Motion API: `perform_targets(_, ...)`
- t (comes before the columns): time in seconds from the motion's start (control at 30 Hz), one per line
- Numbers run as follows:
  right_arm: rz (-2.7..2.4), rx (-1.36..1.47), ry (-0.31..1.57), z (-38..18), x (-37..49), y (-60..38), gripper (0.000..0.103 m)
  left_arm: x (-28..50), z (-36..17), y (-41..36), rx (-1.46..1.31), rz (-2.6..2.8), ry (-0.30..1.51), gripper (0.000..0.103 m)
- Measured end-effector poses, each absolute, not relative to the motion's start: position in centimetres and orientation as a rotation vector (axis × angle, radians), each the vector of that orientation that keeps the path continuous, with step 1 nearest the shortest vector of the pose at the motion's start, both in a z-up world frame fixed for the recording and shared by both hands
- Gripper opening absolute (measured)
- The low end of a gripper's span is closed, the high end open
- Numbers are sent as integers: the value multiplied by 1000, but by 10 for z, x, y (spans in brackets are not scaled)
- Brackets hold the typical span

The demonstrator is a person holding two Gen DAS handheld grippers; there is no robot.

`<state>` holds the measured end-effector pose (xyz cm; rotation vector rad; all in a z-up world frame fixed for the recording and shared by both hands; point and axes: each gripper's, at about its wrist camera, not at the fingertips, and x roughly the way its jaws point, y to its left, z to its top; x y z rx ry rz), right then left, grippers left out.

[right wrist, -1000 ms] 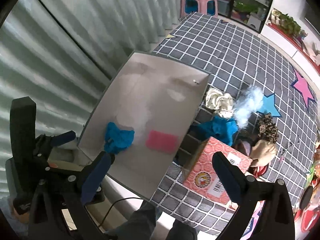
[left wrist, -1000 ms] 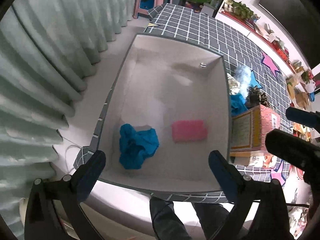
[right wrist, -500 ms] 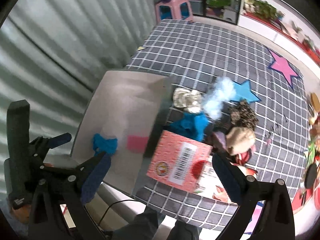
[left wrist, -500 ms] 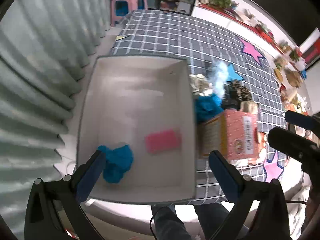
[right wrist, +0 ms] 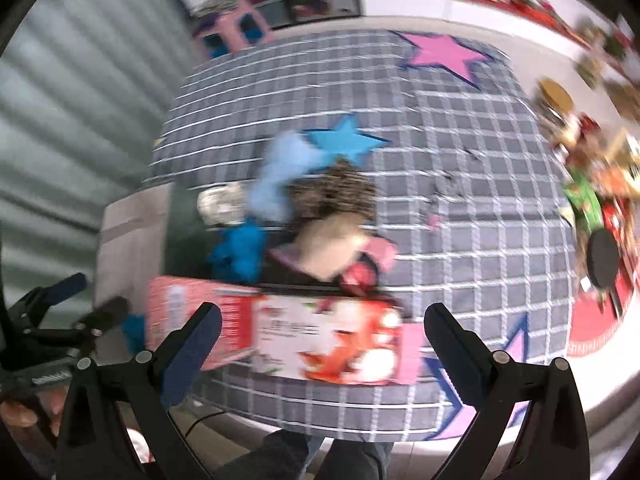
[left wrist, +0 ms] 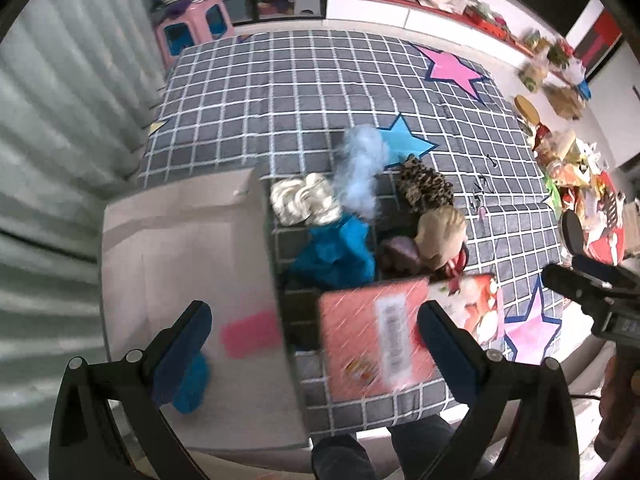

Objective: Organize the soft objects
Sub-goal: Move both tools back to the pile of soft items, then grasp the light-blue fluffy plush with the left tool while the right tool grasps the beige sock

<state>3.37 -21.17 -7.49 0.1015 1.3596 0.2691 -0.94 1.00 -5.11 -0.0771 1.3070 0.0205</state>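
Observation:
In the left wrist view a pile of soft things lies on the checked mat (left wrist: 280,92): a cream fluffy piece (left wrist: 304,204), a pale blue fluffy piece (left wrist: 360,168), a teal cloth (left wrist: 336,252), a leopard-print piece (left wrist: 426,184) and a beige piece (left wrist: 440,232). Left of the pile stands a white bin (left wrist: 180,240) holding a pink sponge (left wrist: 250,334) and a blue cloth (left wrist: 192,380). My left gripper (left wrist: 314,320) hangs open and empty above the bin's right wall. The right gripper (right wrist: 324,320) is also open and empty, above a red box (right wrist: 320,340); its view is blurred.
The red box (left wrist: 372,336) lies just in front of the pile. Curtains (left wrist: 60,140) line the left side and a pink stool (left wrist: 192,32) stands at the back. Clutter (left wrist: 580,184) fills the right edge. A person's legs (left wrist: 380,452) show at the bottom.
Both views have swung right, from over the bin toward the pile and the red box. Both grippers stayed open and empty. The bin's contents have not moved.

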Motion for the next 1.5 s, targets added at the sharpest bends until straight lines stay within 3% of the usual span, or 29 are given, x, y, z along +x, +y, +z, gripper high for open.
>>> perform_targets(0.33, 174, 227, 1464, -121, 57, -273, 102, 92, -76, -17, 49, 71, 1380, 103)
perform_targets(0.57, 351, 191, 1498, -148, 80, -226, 102, 150, -134, -29, 74, 78, 1519, 103)
perform_targets(0.97, 452, 107, 1556, -204, 109, -175, 102, 189, -219, -30, 130, 87, 1659, 93)
perform_targets(1.07, 465, 85, 1560, -210, 111, -171, 102, 190, -229, -33, 164, 93, 1668, 85)
perform_targets(1.17, 496, 64, 1562, -212, 110, -166, 100, 190, -237, -36, 160, 81, 1685, 62)
perform_targets(1.23, 509, 52, 1565, -214, 111, -160, 81, 190, -243, -37, 124, 65, 1709, 42)
perform_targets(1.27, 511, 47, 1574, -215, 110, -159, 61, 189, -245, -39, 113, 64, 1712, 32)
perform_targets(1.3, 504, 43, 1577, -217, 110, -156, 53, 187, -246, -41, 105, 66, 1706, 30)
perform_targets(1.33, 501, 45, 1578, -218, 110, -156, 51, 186, -245, -44, 108, 71, 1691, 28)
perform_targets(1.4, 509, 83, 1572, -215, 111, -161, 35, 184, -239, -44, 114, 72, 1663, 25)
perform_targets(1.5, 508, 135, 1558, -207, 114, -173, 32, 181, -218, -39, 93, 81, 1601, 25)
